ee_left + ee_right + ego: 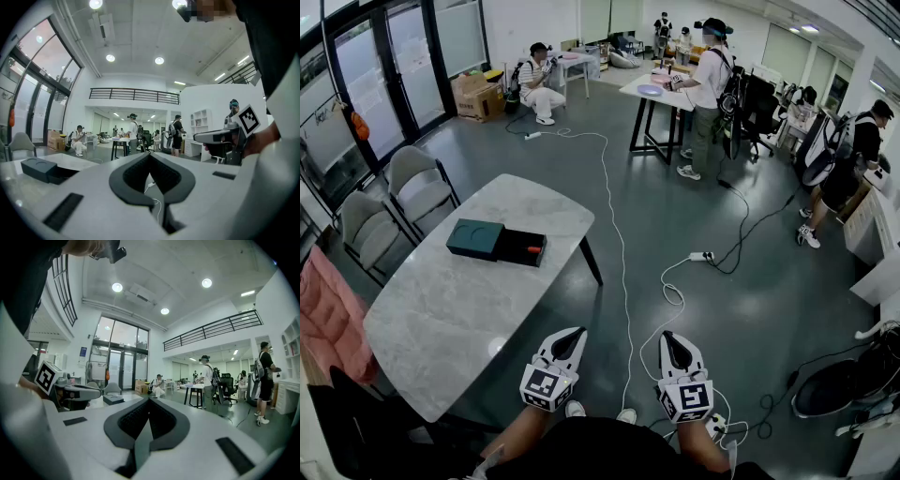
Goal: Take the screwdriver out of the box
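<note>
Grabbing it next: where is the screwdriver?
Head view, left of centre: the screwdriver lies in the open box on the table.

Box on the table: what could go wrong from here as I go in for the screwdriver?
The left gripper and right gripper both have jaws together; reaching in like that could knock the screwdriver rather than grasp it.
The box sits unheld on the smooth table, its tray only partly out; a one-sided pull may slide it.
The white cable trails across the floor near your feet: trip risk.
</note>
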The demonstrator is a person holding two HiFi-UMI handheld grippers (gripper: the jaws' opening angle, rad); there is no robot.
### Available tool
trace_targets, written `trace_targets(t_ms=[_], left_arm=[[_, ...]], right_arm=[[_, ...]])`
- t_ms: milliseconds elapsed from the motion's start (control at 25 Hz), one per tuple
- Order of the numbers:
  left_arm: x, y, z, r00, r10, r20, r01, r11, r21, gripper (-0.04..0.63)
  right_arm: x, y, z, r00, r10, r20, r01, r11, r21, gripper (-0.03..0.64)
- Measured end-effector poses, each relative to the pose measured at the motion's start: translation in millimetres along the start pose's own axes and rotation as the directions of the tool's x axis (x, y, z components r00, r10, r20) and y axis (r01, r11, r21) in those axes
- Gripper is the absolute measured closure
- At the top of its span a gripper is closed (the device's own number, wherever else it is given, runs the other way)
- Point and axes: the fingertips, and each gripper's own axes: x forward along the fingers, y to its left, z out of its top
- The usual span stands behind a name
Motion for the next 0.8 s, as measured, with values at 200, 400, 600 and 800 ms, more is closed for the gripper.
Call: trace_targets(t_ms=[200, 400, 600, 800], left_arm=[[8.2, -9.0, 4.3, 1.000, -0.012, 0.005, 0.012, 1.000, 0.005, 0.591], [6.7, -4.5, 7.9, 0.999, -0.031, 0.032, 0.033, 0.998, -0.061, 0.591], [2.5, 8.9, 9.2, 0.999, -0.016, 0.031, 0.017, 0.999, -0.035, 0.591], [-3.4, 22.8, 8.5, 0.999, -0.048, 0.015, 0.049, 0.999, -0.007, 0.591]], right_arm=[[3.9, -8.2, 5.0, 1.000, -0.005, 0.009, 0.005, 1.000, -0.009, 0.594], [8.1, -5.1, 3.7, 1.000, -0.015, 0.016, 0.015, 1.000, 0.011, 0.594], [18.3, 7.4, 8.5, 0.999, 0.029, 0.041, -0.031, 0.998, 0.062, 0.594], [37.8, 27.9, 14.5, 0.996, 0.061, 0.058, -0.065, 0.995, 0.075, 0.594]])
